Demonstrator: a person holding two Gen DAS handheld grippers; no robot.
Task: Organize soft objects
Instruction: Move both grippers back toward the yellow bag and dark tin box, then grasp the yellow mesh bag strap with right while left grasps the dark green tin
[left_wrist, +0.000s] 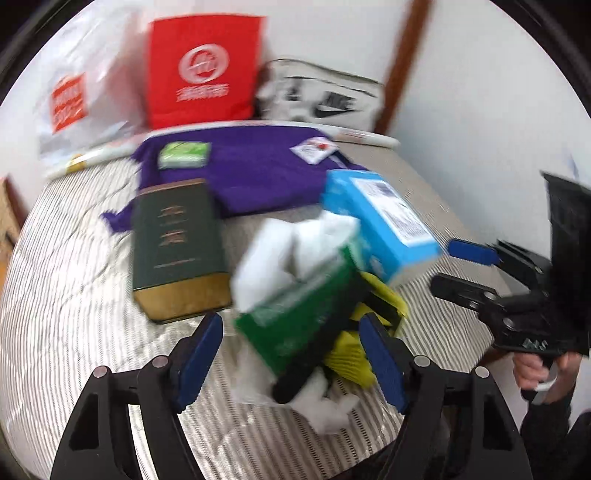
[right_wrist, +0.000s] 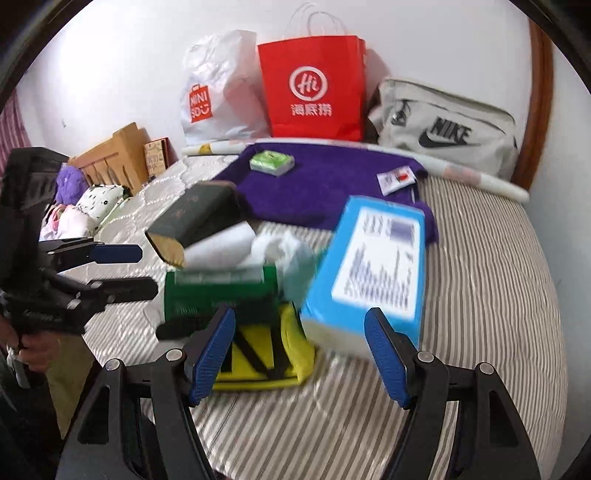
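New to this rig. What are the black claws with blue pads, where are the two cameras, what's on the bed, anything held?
No robot here: a person holds a handheld two-finger gripper in each hand. Each picture comes from a fisheye camera on one gripper, looking along its fingers. The left gripper fills the bottom of the left wrist view; the right gripper does likewise in its own. Both have their jaws open, holding nothing. On the striped mattress lie a purple cloth, a dark green box, a light blue box, a green tissue pack and a yellow pouch. Shopping bags lean against the wall.
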